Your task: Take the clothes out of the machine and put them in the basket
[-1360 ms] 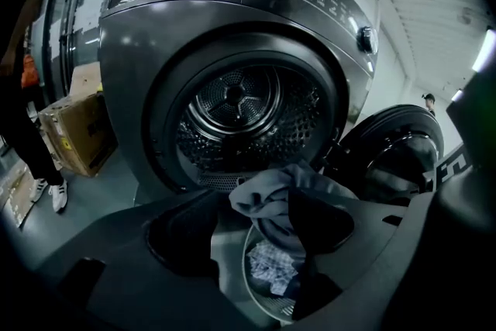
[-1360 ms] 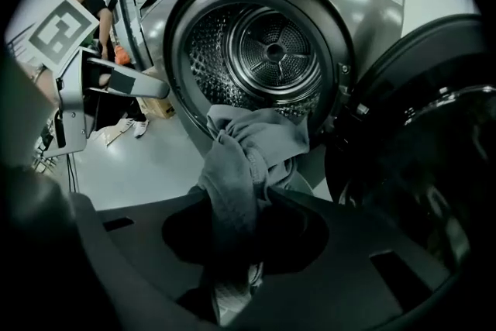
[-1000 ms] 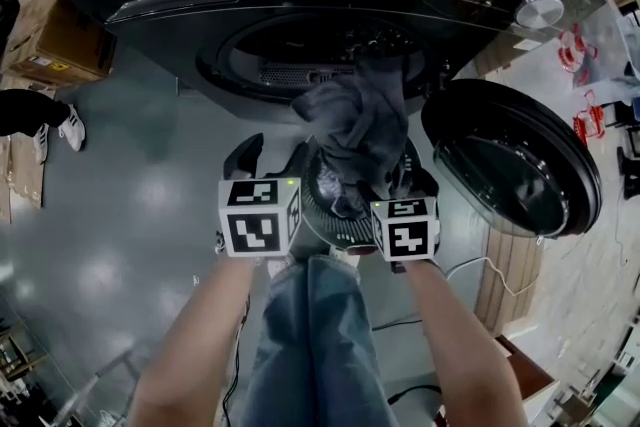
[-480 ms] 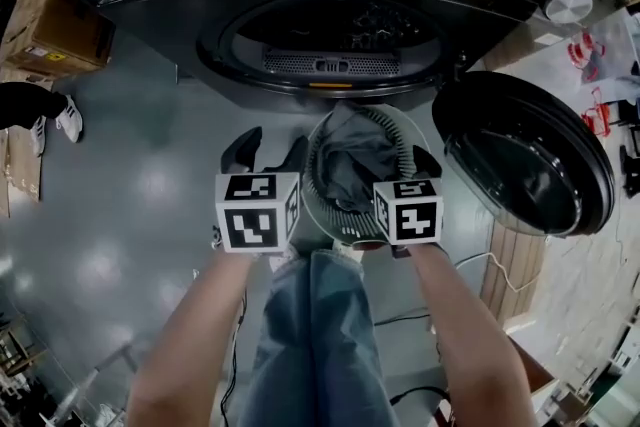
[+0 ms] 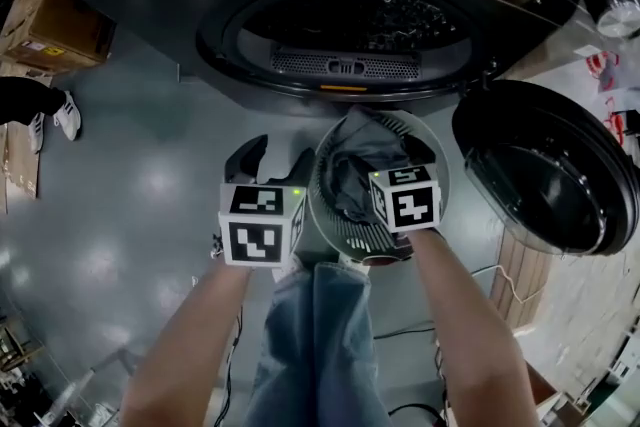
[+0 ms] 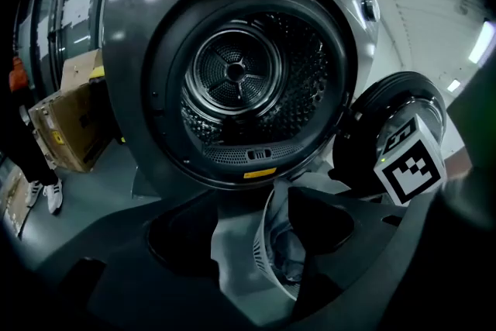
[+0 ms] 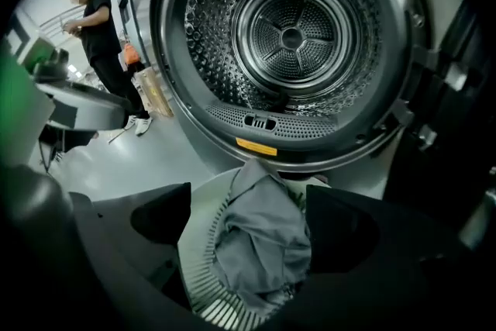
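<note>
Hovering right gripper [image 7: 249,209] over basket [image 5: 318,205], jaws just spread wider, pressing nothing | saw grey clothes [image 7: 260,244] heaped in basket beneath those jaws, untouched | held left gripper [image 5: 272,160] beside basket's left rim, jaws apart, empty | noted basket on floor [image 5: 150,145] before open machine [image 5: 350,25].

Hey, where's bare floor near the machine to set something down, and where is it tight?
Free: the grey floor left of the basket, out to the cardboard boxes. The drum is open and looks empty, so a hand can pass. Crowded: the basket with grey clothes sits right below the opening, and the open door fills the right side.
</note>
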Demonstrator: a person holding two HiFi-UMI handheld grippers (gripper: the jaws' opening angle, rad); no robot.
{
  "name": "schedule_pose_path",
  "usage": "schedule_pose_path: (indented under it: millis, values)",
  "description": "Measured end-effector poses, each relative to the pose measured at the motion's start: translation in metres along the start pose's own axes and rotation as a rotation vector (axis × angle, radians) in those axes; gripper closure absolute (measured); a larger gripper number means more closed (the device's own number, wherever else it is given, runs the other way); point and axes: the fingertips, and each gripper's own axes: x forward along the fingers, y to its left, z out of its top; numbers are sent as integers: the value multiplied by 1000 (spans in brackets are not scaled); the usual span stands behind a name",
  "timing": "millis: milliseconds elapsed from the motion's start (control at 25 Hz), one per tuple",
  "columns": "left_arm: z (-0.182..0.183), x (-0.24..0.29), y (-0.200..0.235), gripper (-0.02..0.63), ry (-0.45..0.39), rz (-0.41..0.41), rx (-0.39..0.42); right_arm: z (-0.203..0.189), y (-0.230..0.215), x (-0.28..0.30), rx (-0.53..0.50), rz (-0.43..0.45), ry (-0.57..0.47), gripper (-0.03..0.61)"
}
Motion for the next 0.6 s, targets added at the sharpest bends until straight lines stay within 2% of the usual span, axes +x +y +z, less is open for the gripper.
schedule_pose_path:
  millis: [320,480,520,600]
  values:
    - [-7,39,13,335,-25,-25,31,13,-9,72,-48,2,-18,184]
    - [-8,53,22,337,-45,-25,42,17,-17,99,-72,-6,10,206]
    - [-8,55,23,337,-46,-26,53,15,-17,102,-80,-7,33,243]
    - [-9,57,25,337,-41,-25,65,6,-14,103,-102,-5,94,475]
